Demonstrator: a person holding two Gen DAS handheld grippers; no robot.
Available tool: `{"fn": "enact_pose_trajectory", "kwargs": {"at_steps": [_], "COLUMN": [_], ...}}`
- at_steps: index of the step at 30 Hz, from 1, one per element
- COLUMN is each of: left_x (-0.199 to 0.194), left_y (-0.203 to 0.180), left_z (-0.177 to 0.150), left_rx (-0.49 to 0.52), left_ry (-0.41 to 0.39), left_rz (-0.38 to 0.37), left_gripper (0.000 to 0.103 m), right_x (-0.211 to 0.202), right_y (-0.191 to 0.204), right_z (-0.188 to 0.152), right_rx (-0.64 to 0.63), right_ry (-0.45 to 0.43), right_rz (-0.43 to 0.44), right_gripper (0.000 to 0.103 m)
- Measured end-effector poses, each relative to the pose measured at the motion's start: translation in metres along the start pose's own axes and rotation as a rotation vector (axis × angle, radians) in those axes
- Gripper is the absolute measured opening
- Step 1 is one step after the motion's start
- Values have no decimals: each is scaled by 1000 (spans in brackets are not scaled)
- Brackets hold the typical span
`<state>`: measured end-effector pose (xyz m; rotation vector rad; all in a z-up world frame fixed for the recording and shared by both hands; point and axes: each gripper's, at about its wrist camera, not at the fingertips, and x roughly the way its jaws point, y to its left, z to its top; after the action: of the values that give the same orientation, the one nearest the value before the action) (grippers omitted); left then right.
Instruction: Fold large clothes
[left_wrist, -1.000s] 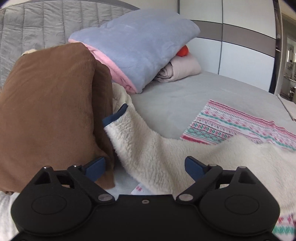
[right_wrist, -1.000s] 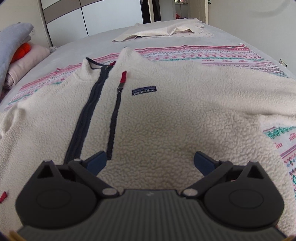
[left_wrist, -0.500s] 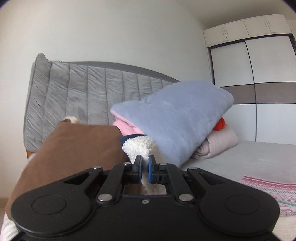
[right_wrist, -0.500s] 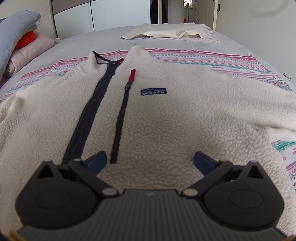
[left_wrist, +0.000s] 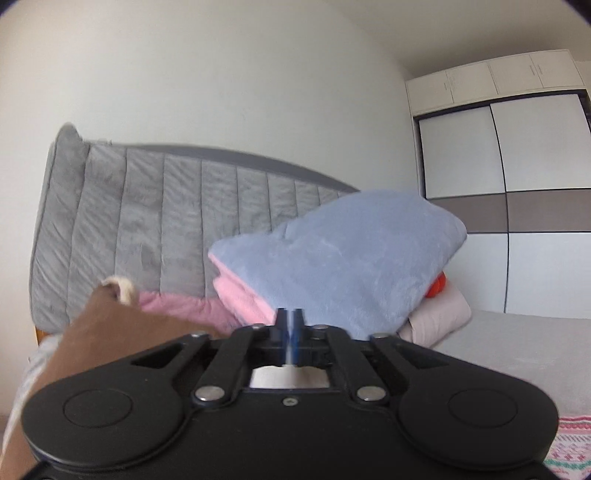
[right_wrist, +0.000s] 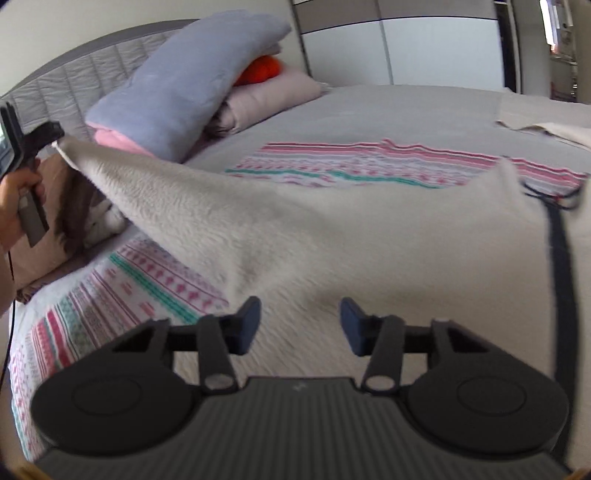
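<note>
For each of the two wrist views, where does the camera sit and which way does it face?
Left wrist: on the left claw, raised, facing the grey headboard and blue blanket; jaws shut.
Right wrist: on the open right claw, low over the cream fleece jacket, facing the headboard; it shows the person's left hand lifting the sleeve.
Shared: blue blanket, headboard, wardrobe.

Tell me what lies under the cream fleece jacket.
Under the cream fleece jacket lies a striped patterned blanket on the grey bed. Whatever sits beneath the jacket's middle is covered.
</note>
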<state>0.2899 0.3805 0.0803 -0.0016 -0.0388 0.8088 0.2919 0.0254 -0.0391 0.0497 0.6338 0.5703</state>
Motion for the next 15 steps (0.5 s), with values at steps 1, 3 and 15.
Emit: {"fn": "enact_pose_trajectory", "kwargs": {"at_steps": [1, 3, 15], "left_x": [2, 6, 0], "left_y": [1, 4, 32], "left_z": [4, 12, -21], "left_rx": [-5, -13, -57], "left_ry": [-8, 0, 706], "left_rz": [-6, -27, -246], "left_gripper": [0, 0, 89], "right_x": [9, 27, 41], "right_y": [2, -2, -25], "right_z": [2, 9, 3], "right_rx": [13, 60, 150], "right_ry": [-8, -27, 55], "right_rz": [8, 21, 91], "right_gripper": [37, 37, 41]}}
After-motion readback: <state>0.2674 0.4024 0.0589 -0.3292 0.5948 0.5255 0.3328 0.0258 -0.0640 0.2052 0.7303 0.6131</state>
